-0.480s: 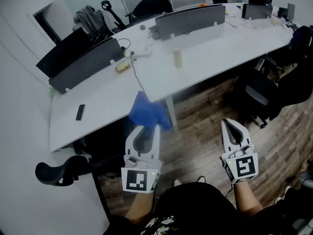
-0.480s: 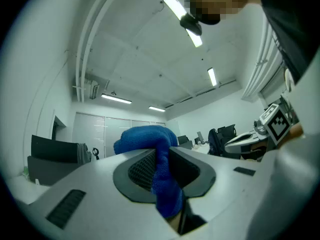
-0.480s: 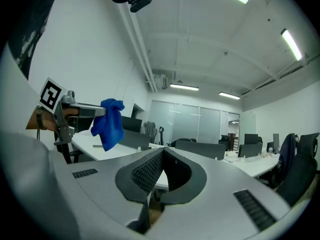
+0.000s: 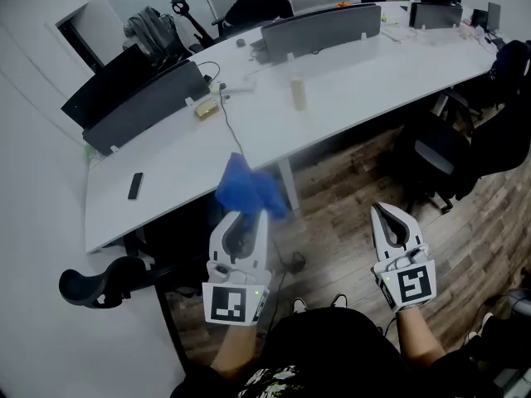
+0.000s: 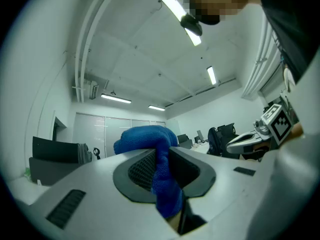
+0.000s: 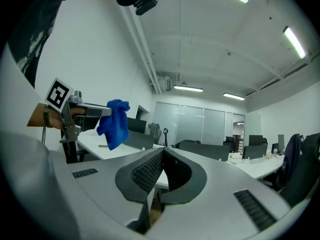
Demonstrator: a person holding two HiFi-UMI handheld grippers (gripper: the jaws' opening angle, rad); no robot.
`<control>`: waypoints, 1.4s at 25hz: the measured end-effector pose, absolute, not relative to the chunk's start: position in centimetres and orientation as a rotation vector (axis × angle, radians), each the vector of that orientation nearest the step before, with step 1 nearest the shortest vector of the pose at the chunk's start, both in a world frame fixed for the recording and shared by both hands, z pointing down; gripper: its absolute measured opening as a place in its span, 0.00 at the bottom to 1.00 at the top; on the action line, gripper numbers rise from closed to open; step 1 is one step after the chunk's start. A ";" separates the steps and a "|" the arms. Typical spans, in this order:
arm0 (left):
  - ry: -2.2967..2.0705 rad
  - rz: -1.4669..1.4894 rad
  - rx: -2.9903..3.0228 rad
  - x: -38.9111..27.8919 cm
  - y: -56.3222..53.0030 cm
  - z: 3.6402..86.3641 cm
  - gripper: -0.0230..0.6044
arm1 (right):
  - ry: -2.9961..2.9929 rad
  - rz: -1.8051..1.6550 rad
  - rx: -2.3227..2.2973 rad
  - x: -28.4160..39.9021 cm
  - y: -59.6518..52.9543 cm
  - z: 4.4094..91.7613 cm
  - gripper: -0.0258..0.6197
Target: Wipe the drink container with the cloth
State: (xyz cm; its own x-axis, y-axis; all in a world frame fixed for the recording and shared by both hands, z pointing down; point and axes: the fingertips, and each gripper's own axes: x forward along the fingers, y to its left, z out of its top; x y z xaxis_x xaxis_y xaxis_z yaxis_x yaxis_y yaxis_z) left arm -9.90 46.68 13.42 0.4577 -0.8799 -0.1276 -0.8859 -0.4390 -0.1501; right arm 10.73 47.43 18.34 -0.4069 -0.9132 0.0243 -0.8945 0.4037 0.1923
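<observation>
Cloth [image 4: 246,186] is hanging clamped in your left gripper [image 4: 246,215]; your right gripper [image 4: 385,211] is riding closed, empty. Drink container [image 4: 297,92] is standing on the far desk [image 4: 373,81], well apart. Nothing is really shifting since a moment ago, so wiping isn't starting yet.

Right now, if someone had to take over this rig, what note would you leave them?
Left gripper: shut on the blue cloth, held in the air short of the desk.
Right gripper: shut, empty.
Drink container: pale, upright on the desk, well beyond both grippers.
Done: cloth picked up. Left: reach the container and wipe it; no wiping has begun.
</observation>
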 end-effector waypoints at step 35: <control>1.639 -0.028 -2.506 -7.1 45.4 17.1 0.14 | -2.580 -0.146 1.534 15.4 46.1 22.0 0.04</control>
State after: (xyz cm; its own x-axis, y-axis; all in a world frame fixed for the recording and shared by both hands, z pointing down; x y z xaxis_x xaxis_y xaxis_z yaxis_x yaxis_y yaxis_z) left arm -7.08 45.41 17.06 0.4038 -0.9125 -0.0645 -0.9098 -0.3932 -0.1331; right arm 15.43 46.13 21.97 -0.4721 -0.8790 0.0677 -0.8657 0.4767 0.1526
